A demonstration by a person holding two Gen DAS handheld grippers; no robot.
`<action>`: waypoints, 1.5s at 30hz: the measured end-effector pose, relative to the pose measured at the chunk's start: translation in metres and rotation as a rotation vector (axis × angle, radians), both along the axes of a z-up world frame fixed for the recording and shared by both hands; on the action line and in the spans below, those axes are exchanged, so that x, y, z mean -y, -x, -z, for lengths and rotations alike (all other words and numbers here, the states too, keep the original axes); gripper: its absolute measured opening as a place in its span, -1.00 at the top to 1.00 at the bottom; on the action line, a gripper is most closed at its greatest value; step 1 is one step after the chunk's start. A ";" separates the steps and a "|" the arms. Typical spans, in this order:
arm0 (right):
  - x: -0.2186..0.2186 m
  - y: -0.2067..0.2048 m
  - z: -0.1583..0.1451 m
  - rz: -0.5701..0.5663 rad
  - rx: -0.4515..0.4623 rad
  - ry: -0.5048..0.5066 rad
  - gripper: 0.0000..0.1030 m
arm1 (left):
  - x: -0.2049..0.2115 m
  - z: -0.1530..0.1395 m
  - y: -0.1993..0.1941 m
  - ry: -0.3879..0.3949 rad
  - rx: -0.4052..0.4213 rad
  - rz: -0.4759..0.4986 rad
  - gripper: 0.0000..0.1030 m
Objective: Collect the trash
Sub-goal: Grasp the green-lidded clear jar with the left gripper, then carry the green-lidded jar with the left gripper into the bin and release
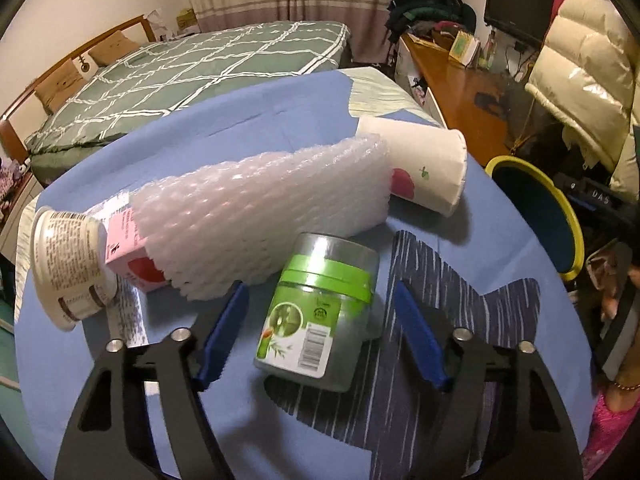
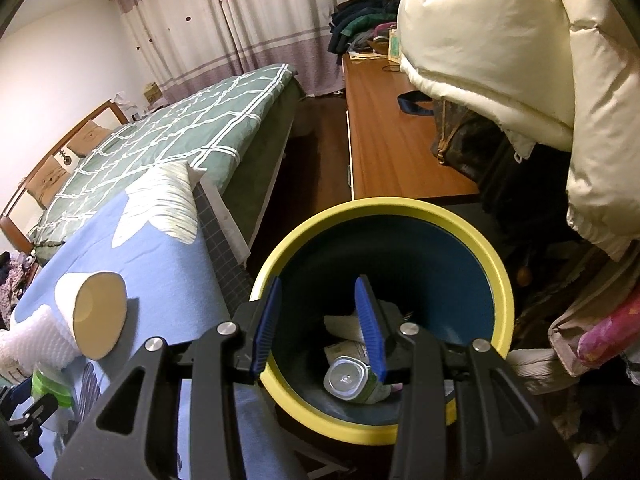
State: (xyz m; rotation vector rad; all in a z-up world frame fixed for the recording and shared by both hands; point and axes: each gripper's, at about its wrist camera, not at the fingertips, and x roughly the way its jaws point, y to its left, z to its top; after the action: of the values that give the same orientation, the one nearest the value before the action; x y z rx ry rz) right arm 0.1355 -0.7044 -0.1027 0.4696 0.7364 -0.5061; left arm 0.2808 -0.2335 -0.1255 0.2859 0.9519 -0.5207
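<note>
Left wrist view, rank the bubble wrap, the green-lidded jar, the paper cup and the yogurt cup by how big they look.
1. bubble wrap
2. green-lidded jar, though it lies nearest the camera
3. and 4. paper cup and yogurt cup look alike; no ranking.

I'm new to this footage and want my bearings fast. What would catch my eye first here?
Between the open blue fingers of the left gripper a clear jar with a green lid lies on the blue cloth, in front of crumpled bubble wrap. The right gripper hangs open over a yellow-rimmed bin holding a can.
</note>
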 end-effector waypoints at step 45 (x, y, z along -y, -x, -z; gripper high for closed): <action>0.063 0.137 0.001 0.075 0.032 0.018 0.12 | 0.341 -0.003 0.067 0.051 -0.039 0.408 -0.18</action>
State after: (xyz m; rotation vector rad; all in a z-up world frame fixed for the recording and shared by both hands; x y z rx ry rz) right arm -0.0016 -0.7673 -0.1035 0.4887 0.6846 -0.5732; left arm 0.2136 -0.5745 -0.1223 0.4290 0.9200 -0.9252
